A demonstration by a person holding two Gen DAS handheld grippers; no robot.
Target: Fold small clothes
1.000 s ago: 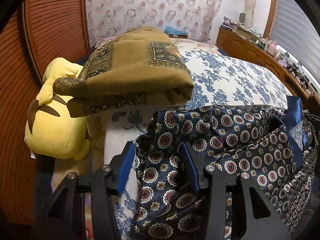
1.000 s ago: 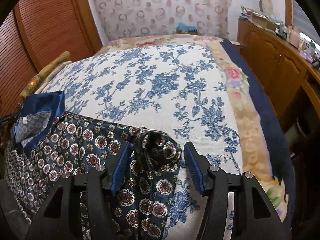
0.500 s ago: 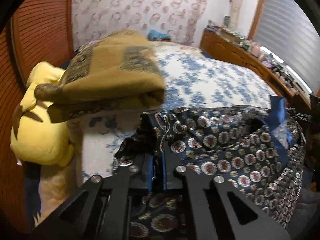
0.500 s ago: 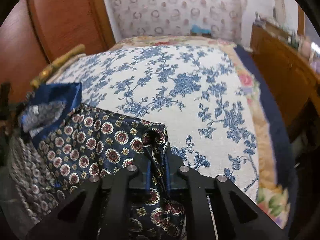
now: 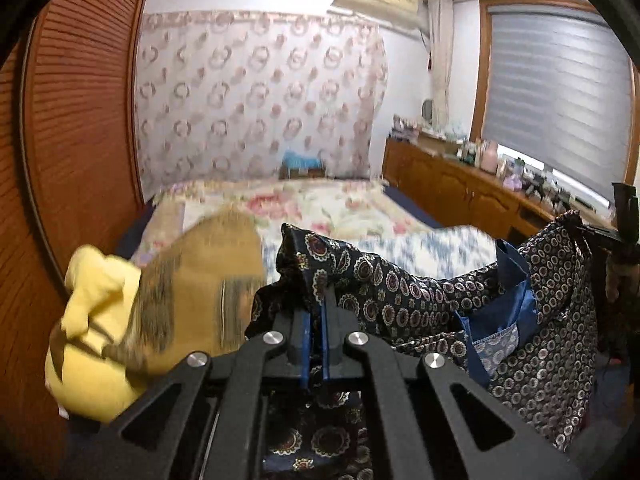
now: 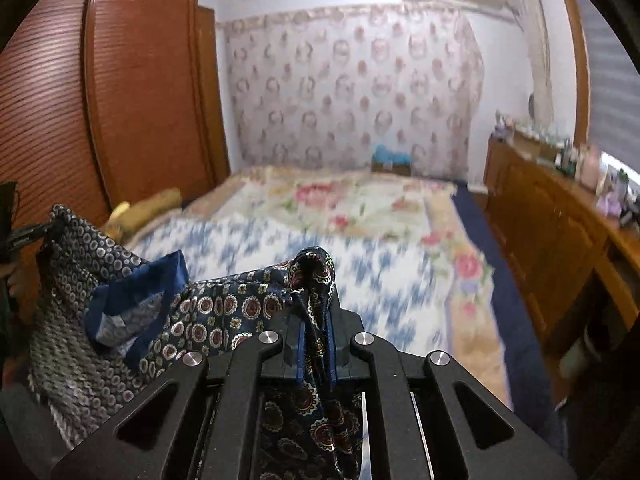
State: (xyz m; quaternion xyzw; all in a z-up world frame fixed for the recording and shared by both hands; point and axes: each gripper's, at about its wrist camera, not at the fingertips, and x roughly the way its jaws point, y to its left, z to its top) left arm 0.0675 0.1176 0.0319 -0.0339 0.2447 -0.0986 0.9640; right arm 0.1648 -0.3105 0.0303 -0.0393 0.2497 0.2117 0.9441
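A dark navy garment (image 5: 400, 292) printed with round medallions, with a plain blue collar band (image 5: 516, 280), hangs lifted above the bed between both grippers. My left gripper (image 5: 316, 300) is shut on one bunched corner of it. My right gripper (image 6: 316, 304) is shut on the other corner (image 6: 314, 268), and the cloth (image 6: 208, 320) sags away to the left between the two. In the right wrist view the far corner is pinched by the other gripper at the left edge. Part of the garment hangs below both tools, out of sight.
The bed (image 6: 400, 264) with a blue floral and pink rose cover stretches ahead. A folded mustard cloth (image 5: 200, 280) lies on a yellow plush toy (image 5: 88, 320) at the left. Wooden wardrobe (image 6: 140, 92) on the left, long wooden dresser (image 6: 560, 216) with bottles on the right.
Both grippers went from open around the garment's corners to shut on them, then rose and tilted up, lifting the garment off the bed so more of the room shows.
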